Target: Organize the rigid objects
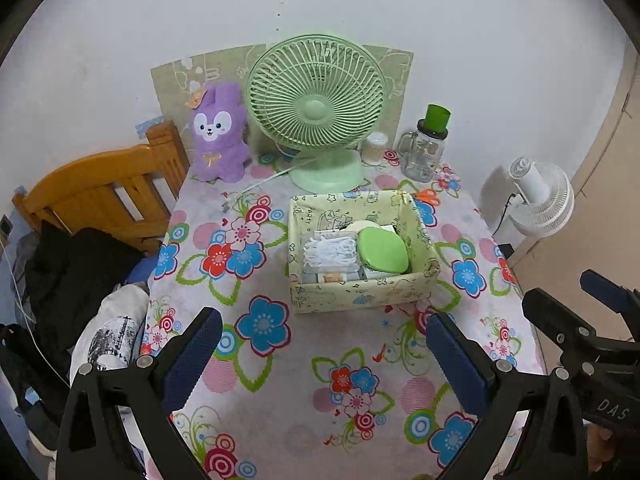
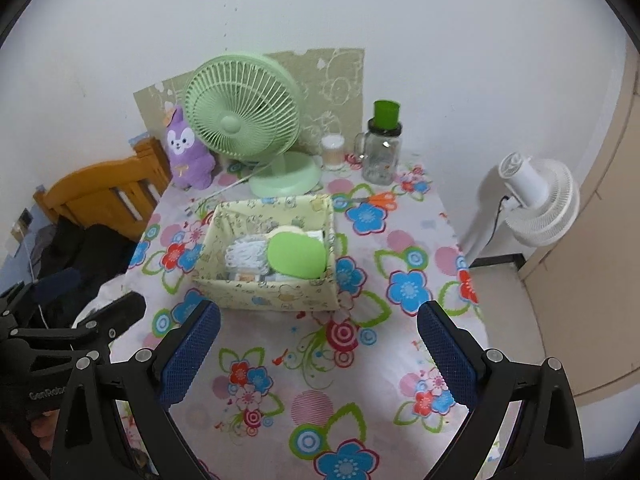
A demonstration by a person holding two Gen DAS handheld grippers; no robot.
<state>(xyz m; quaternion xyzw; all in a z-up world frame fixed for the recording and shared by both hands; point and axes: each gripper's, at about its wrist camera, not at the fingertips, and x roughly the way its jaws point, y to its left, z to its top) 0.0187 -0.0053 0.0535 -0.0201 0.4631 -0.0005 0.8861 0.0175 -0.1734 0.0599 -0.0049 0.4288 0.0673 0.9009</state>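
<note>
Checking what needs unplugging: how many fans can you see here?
2. The green desk fan stands at the back of the table, beside the purple plush rabbit. The white fan is off the table's right side, near the wall. Others could be out of view.

Left claw (image 1: 320, 344) spread wide and empty, right claw (image 2: 318, 336) likewise, side by side

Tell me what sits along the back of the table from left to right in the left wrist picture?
Purple bunny plush → green fan → little tub of cotton swabs → glass jar with a green cup on top.
</note>
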